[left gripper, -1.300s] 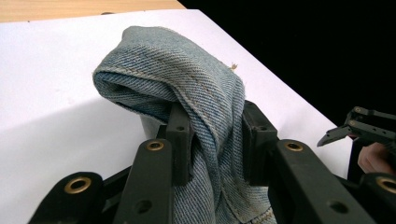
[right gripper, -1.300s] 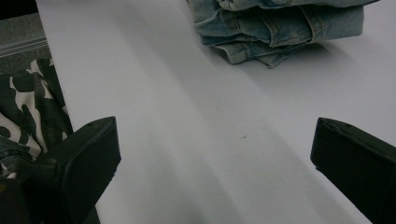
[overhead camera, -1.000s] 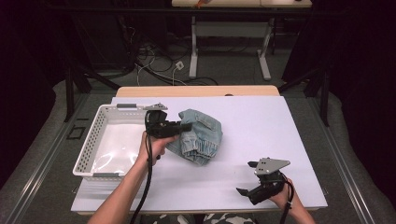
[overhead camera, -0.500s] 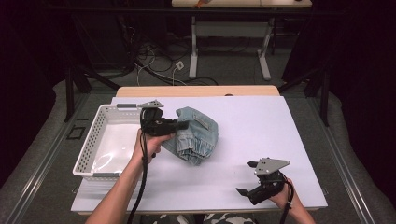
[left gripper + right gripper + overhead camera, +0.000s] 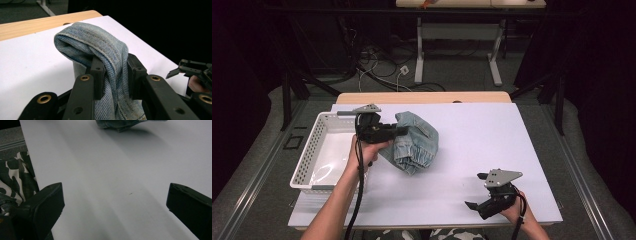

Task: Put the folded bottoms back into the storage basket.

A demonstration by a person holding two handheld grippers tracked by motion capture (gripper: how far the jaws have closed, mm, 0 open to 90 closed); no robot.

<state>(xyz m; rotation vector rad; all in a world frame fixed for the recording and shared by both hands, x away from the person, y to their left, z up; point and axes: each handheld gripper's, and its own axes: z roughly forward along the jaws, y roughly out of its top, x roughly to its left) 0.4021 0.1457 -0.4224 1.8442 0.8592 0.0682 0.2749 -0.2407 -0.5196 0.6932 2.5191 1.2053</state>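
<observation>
While your left gripper (image 5: 112,75) clamps a thick fold of the denim garment (image 5: 416,141), the pickup itself looks done: in the left gripper view both black jaws press on the blue cloth from either side, and a rounded hump of it rises above them. Seen from the high view, that gripper (image 5: 399,132) sits just beside the white basket (image 5: 307,162), at the basket's right-hand rim, with the garment bunched on the side away from the basket. Part of the cloth hangs or rests low toward the white table sheet (image 5: 492,140); you cannot tell from these views whether its lowest edge is clear of the sheet.

What is left, judging by the layout, is the carry and the drop. The garment is near the basket but wholly outside it, and the basket's floor lies bare. You'll likely need to lift the bundle over the near wall, bring it above the basket's middle, and let go there, watching that the trailing cloth does not snag on the rim.

Your right gripper (image 5: 476,191) is well apart from the basket, at the near right part of the sheet. Its jaws stand wide in the right gripper view (image 5: 112,205), with nothing but bare sheet between them, so it plays no part in the hold.
</observation>
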